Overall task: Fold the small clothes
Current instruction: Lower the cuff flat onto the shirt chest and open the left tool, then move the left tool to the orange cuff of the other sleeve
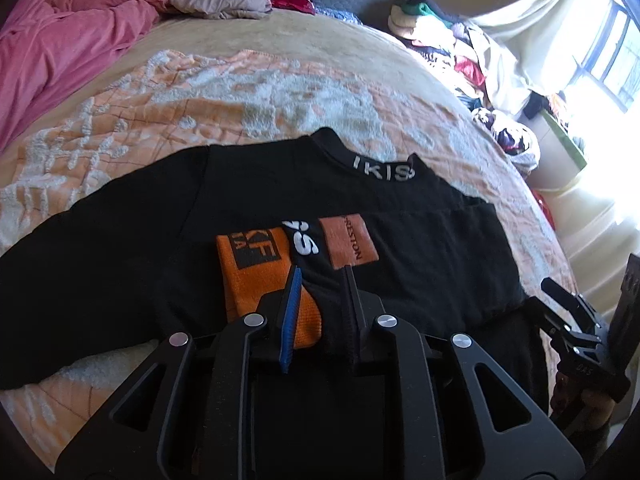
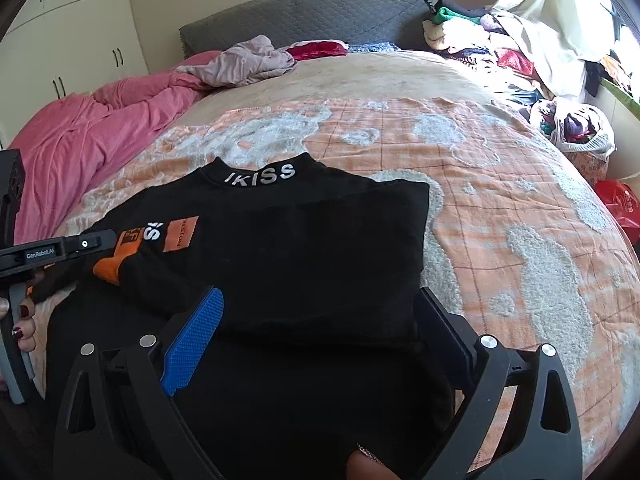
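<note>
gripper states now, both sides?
Left gripper: jaws slightly apart over the black shirt, nothing visibly pinched.
Right gripper: wide open, shirt hem lying between the fingers, not gripped.

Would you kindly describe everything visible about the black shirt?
The black shirt lies flat on the bedspread, collar away from the cameras and lettered IKISS in white. It looks like soft knit with orange patches. One sleeve is folded across the chest, its orange cuff under the left gripper.
</note>
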`<state>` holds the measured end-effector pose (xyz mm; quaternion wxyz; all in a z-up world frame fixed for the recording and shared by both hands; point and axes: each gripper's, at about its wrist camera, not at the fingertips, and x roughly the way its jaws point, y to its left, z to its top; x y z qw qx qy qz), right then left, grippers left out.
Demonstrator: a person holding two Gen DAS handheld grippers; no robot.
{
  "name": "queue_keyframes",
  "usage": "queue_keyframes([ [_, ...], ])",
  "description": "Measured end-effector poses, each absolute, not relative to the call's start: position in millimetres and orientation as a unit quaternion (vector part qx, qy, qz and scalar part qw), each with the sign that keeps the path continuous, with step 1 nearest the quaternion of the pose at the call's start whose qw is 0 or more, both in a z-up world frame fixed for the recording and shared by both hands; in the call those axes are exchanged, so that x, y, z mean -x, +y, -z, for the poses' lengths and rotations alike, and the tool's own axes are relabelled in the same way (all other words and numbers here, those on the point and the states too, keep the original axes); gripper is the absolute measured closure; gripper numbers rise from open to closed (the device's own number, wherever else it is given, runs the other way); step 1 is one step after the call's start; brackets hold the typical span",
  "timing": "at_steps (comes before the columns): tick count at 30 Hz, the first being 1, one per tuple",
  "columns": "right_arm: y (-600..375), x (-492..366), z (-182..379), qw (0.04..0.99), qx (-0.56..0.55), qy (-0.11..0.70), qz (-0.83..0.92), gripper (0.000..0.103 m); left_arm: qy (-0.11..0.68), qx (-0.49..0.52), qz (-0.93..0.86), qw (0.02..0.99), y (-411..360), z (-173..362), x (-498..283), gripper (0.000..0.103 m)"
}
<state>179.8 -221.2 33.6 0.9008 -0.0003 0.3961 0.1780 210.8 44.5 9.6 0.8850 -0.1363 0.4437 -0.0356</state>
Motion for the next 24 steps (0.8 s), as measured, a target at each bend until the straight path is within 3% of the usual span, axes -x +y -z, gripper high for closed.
queue_keyframes([
  [6,-214,-185,-18,0.893,0.015,0.417,-0.171,0.008,0.472,0.1,0.04,0.875,32,20,-210,0.078],
  [12,-226,-199,5,0.875,0.022,0.47,-0.115,0.008,0.475,0.098,0.043,0.874,37,29,-208,0.078],
  [19,-227,-197,0,0.882,0.015,0.454,-0.123,0.007,0.468,0.105,0.05,0.876,39,26,-205,0.076],
  [24,-221,-189,-12,0.892,0.004,0.429,-0.146,0.008,0.455,0.103,0.047,0.883,43,15,-195,0.059],
])
